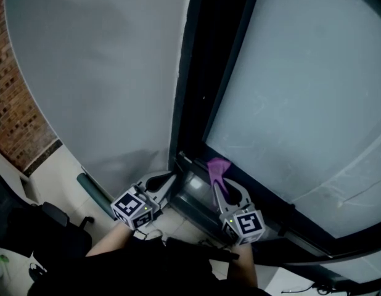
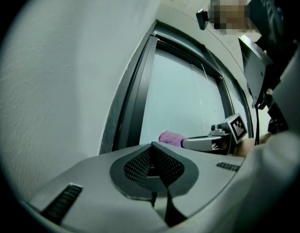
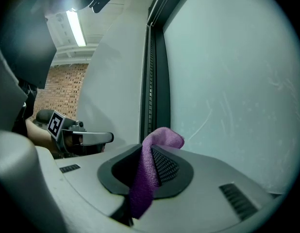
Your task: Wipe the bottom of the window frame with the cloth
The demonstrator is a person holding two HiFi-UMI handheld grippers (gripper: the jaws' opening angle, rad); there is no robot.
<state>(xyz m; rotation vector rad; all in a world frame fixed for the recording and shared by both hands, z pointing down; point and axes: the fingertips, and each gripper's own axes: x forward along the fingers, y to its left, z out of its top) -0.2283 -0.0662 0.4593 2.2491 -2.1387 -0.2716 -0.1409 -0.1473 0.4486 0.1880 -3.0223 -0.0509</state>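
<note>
Pinching only a thin fold of cloth (image 3: 162,136), your right hand-held gripper (image 1: 217,182) could lose it scrubbing the frame (image 1: 190,194); left hand-held gripper (image 2: 151,155) is pressed together, empty.

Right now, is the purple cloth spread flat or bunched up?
Bunched up: the cloth is pinched into a narrow fold between the right gripper's shut jaws, its crumpled end poking past the tips.

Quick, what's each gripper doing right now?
Left gripper: shut, empty.
Right gripper: shut on the cloth.
</note>
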